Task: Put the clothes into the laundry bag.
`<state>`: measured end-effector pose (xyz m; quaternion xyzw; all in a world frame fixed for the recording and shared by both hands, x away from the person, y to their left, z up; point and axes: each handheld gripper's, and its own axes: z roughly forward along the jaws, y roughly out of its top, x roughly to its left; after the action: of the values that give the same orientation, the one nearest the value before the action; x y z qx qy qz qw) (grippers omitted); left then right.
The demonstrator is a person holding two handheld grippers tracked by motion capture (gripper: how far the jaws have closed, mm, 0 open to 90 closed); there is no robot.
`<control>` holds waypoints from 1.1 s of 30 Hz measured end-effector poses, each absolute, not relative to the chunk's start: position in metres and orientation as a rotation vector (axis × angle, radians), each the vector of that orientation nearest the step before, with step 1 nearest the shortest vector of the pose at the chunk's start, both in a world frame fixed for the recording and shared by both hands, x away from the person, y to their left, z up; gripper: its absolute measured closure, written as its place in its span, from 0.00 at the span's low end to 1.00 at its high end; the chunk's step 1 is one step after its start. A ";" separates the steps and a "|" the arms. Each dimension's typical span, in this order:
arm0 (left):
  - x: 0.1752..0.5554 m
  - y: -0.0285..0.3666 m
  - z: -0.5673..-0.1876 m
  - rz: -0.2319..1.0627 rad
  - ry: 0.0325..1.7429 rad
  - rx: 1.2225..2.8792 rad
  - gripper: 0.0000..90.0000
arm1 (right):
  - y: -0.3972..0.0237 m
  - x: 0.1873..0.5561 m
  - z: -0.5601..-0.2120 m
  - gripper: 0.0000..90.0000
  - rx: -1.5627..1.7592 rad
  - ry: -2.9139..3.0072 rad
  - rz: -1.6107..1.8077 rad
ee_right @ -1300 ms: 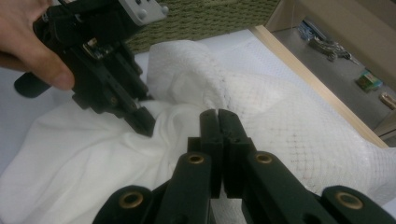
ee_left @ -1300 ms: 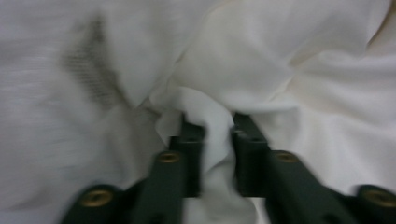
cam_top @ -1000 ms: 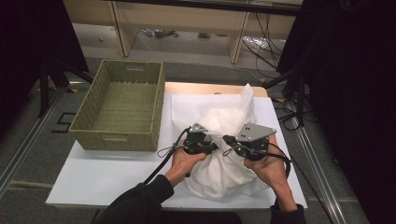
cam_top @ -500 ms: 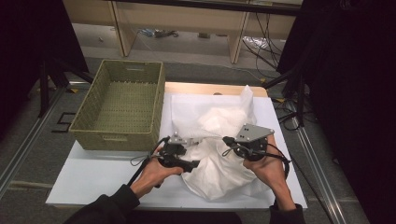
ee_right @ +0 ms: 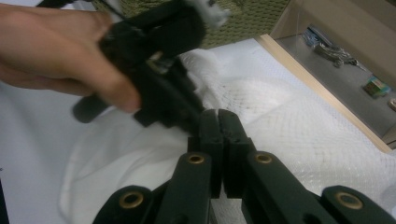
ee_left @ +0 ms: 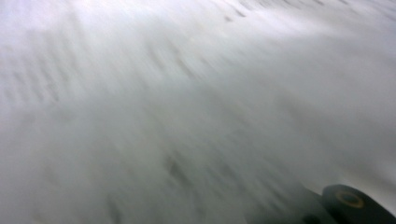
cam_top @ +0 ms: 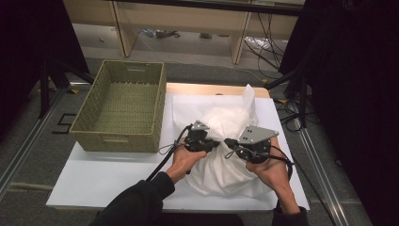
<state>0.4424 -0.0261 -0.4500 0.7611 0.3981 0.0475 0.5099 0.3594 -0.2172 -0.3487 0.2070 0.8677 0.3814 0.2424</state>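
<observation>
White tabletop (cam_top: 94, 183): we pinch mesh bag (cam_top: 226, 117) with left gripper (cam_top: 215, 144), right gripper (cam_top: 227, 142), both clamped; basket (cam_top: 123, 141) unfilled.

Left hand-held gripper (cam_top: 214, 143): black body, black cable trailing off. Right hand-held gripper (cam_top: 229, 142): black, grey three-cornered plate with dark screw holes, brass-coloured rivets at the linkage. Person wears dark long sleeves (cam_top: 136, 202).

Left gripper (cam_top: 212, 144) back onto mesh bag (cam_top: 226, 141)
</observation>
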 end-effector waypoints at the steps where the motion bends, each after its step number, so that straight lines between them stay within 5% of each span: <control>1: 0.447 -0.025 -0.454 0.093 1.011 1.825 0.97 | -0.218 0.359 -0.349 1.00 0.558 2.373 1.039; 3: 0.447 -0.019 -0.463 0.069 1.065 1.846 0.88 | -0.218 0.359 -0.352 1.00 0.561 2.381 1.035; 9: 0.399 0.027 -0.456 0.054 0.985 1.988 0.32 | -0.222 0.360 -0.357 1.00 0.572 2.387 1.022; 12: 0.380 0.030 -0.465 0.039 0.949 2.039 0.22 | -0.220 0.360 -0.357 1.00 0.586 2.395 1.018; 16: 0.377 0.004 -0.477 0.050 0.829 2.124 0.24 | -0.216 0.361 -0.359 1.00 0.565 2.400 1.006; 18: 0.381 -0.019 -0.482 0.027 0.829 2.080 0.46 | -0.216 0.360 -0.360 1.00 0.573 2.407 1.004; 20: 0.394 -0.028 -0.480 -0.057 0.830 2.036 0.83 | -0.217 0.360 -0.360 1.00 0.570 2.406 1.007; 21: 0.398 -0.028 -0.478 -0.059 0.824 2.040 0.87 | -0.219 0.361 -0.360 1.00 0.571 2.404 1.006; 29: 0.448 -0.031 -0.457 0.118 1.011 1.850 0.87 | -0.228 0.357 -0.352 1.00 0.590 2.381 1.034; 33: 0.435 -0.020 -0.466 0.103 1.014 1.959 0.59 | -0.228 0.359 -0.363 1.00 0.601 2.407 1.011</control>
<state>0.4346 -0.0198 -0.4658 0.7922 0.4102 0.0418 0.4499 0.3592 -0.2280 -0.3631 0.2185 0.8745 0.3674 0.2292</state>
